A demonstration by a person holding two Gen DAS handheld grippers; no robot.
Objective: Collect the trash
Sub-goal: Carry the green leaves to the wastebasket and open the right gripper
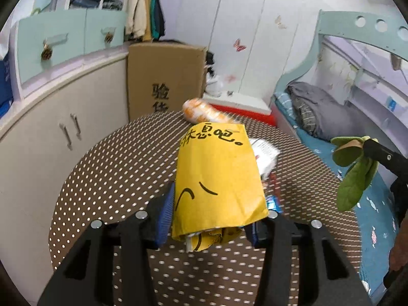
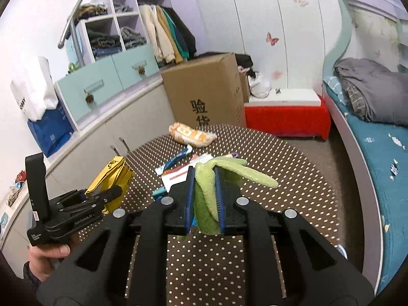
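Above the dotted surface [image 2: 293, 178] we see left claw [image 1: 214, 216] pinching yellow paper bag [image 1: 216, 178]; right claw [image 2: 205, 199] pinching green cloth [image 2: 204, 191]; wrappers [image 2: 176, 163] at 12 o'clock.

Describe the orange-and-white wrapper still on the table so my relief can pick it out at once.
Start at the round brown table with white dots, then look to its far edge, just in front of the tall cardboard box. The orange-and-white wrapper lies there flat and alone. Unlike the blue and white scraps nearer the middle, it is plump, loaf-shaped and orange-patterned.
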